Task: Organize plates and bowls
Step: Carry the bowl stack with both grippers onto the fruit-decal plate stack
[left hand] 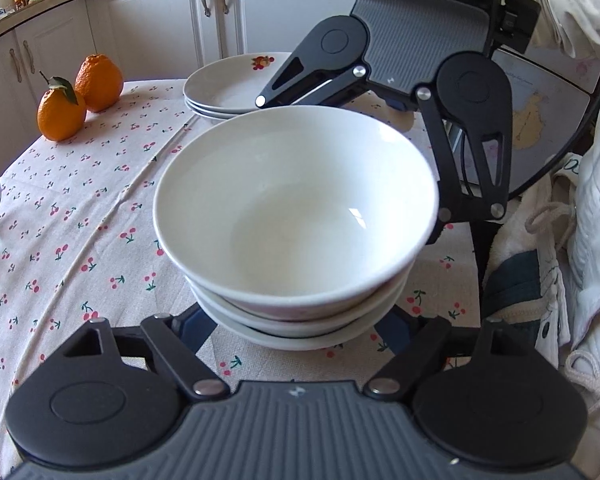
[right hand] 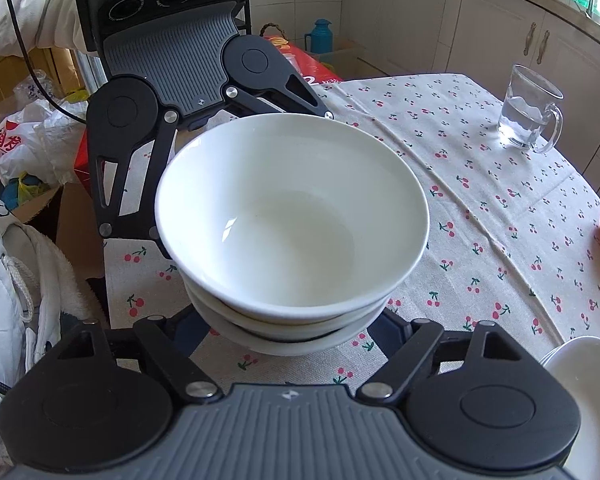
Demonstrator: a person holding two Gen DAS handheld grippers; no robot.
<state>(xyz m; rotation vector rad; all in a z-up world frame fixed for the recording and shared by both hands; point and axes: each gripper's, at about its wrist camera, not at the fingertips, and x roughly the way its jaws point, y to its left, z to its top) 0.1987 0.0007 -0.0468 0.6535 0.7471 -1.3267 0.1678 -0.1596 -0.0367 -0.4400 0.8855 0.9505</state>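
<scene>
Bowls [left hand: 296,216], three nested, sit mid-surface [left hand: 80,216] on the cherry-print cloth. Left claw [left hand: 296,344] is spread wide around the stack's near side, jaws flanking its base; right claw [right hand: 296,344] does likewise from the opposite side. Plates [left hand: 228,88] are stacked beyond, near two oranges [left hand: 80,96]. A glass mug [right hand: 530,108] stands well apart.

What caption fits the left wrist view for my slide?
Both grippers' fingers flank a stack of white bowls on the cherry-print tablecloth, plates and oranges behind.
</scene>
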